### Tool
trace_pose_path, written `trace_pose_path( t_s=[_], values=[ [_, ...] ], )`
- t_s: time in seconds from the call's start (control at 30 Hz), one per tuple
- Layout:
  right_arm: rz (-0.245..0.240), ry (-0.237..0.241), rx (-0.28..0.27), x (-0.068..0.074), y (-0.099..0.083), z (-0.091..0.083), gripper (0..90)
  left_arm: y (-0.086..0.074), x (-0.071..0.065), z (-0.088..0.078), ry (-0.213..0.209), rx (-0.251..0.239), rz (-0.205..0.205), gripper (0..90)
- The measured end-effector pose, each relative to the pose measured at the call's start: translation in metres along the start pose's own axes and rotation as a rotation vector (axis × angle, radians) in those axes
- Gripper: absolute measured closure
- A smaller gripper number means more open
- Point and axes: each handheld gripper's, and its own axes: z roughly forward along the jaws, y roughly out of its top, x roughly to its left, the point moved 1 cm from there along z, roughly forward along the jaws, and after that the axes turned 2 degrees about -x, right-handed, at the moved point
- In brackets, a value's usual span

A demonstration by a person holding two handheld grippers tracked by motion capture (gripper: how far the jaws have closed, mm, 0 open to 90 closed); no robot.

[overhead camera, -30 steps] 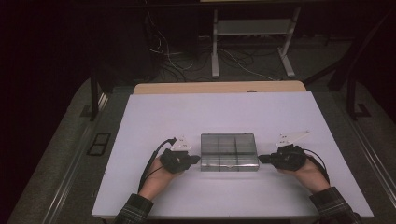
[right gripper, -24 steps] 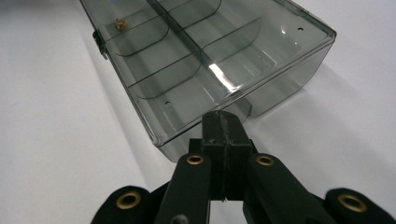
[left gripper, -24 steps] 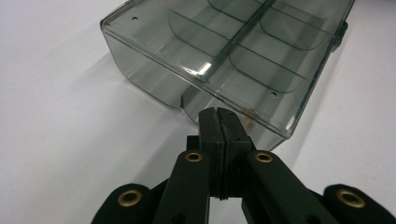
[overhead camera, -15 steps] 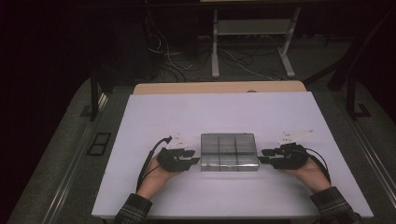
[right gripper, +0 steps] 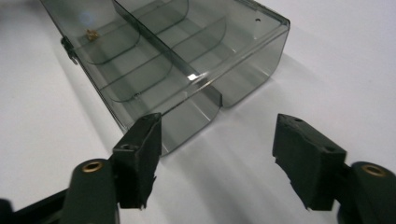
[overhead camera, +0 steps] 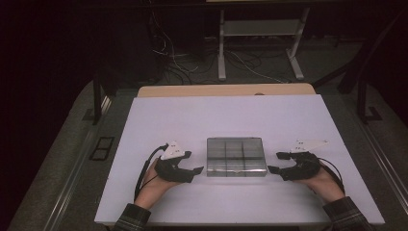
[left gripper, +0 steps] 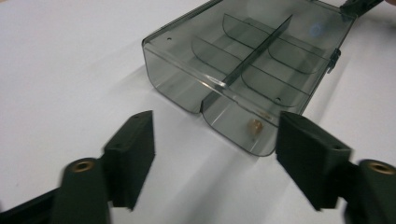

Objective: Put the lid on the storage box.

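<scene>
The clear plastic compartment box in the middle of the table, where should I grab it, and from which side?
Take the box by its two short end walls, one tool from each side: left tool at the left end, right tool at the right. It lies flat with its lid closed, and its low upright ends face the open jaws. Both tools have just been opening, nothing between them; the front clasp probably gives a poorer hold.

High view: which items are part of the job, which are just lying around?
In the job:
- clear compartment box
- left hand-held gripper, open, beside the box
- right hand-held gripper, open, beside the box

Lying about:
- floor cables
- metal stand
</scene>
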Motion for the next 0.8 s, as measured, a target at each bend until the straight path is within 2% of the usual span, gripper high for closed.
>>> trace_pose_path(
  t_s=[0.2, 0.3, 0.4, 0.8],
  values=[
    [0.010, -0.015, -0.035, 0.004, -0.009, -0.003, 23.5, -0.010, -0.001, -0.010, 0.010, -0.029, -0.002, 16.9],
    [0.017, -0.029, -0.041, 0.005, -0.013, -0.005, 20.0, -0.015, 0.000, -0.015, 0.013, -0.049, -0.019, 13.4],
    [0.026, -0.031, -0.063, 0.007, -0.016, -0.008, 19.6, -0.021, -0.001, -0.019, 0.017, -0.055, -0.020, 12.4],
    [0.018, -0.053, -0.089, 0.016, -0.032, -0.017, 19.1, -0.036, -0.005, -0.033, 0.037, -0.060, -0.037, 1.8]
  ],
)
